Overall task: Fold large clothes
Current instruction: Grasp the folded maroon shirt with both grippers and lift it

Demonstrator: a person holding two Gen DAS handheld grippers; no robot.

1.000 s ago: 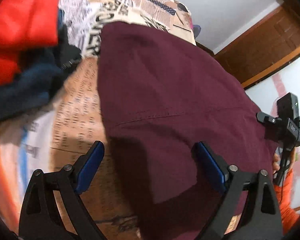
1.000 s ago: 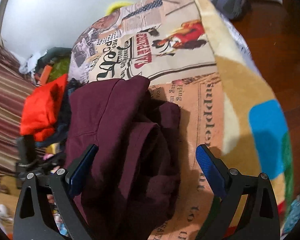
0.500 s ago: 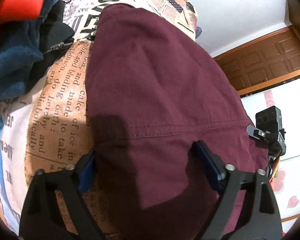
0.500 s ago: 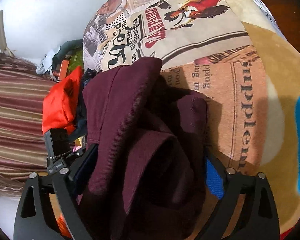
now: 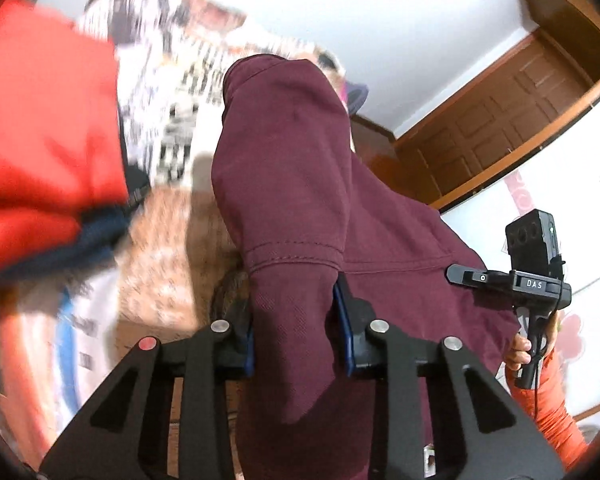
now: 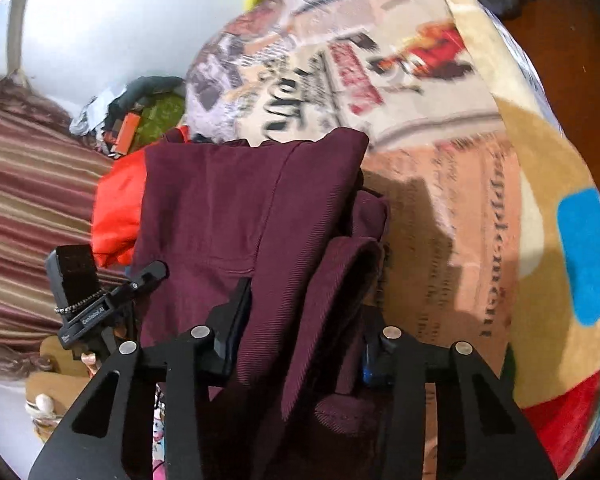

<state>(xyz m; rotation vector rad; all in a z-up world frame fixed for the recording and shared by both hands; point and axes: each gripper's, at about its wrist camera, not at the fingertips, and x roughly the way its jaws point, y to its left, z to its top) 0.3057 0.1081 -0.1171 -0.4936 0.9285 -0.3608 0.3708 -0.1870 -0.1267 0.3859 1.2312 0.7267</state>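
A large maroon garment (image 5: 300, 184) lies partly folded on a bed covered by a newspaper-print blanket (image 5: 168, 240). My left gripper (image 5: 298, 332) is shut on a bunched fold of the garment near its hem seam. My right gripper (image 6: 300, 332) is shut on a thick rolled fold of the same maroon garment (image 6: 228, 208) at its near edge. Each view shows the other gripper beside the cloth: the right gripper (image 5: 536, 284) in the left wrist view, and the left gripper (image 6: 96, 300) in the right wrist view.
A red garment (image 5: 40, 132) over dark blue clothes (image 5: 72, 252) is piled left of the maroon one. The blanket (image 6: 480, 208) spreads to the right. A striped curtain (image 6: 24, 208) hangs at the left, and a wooden door (image 5: 512, 120) stands beyond the bed.
Both grippers went from open around the garment's edge to shut on its folds. The near edge has lifted and bunched; the views have shifted.
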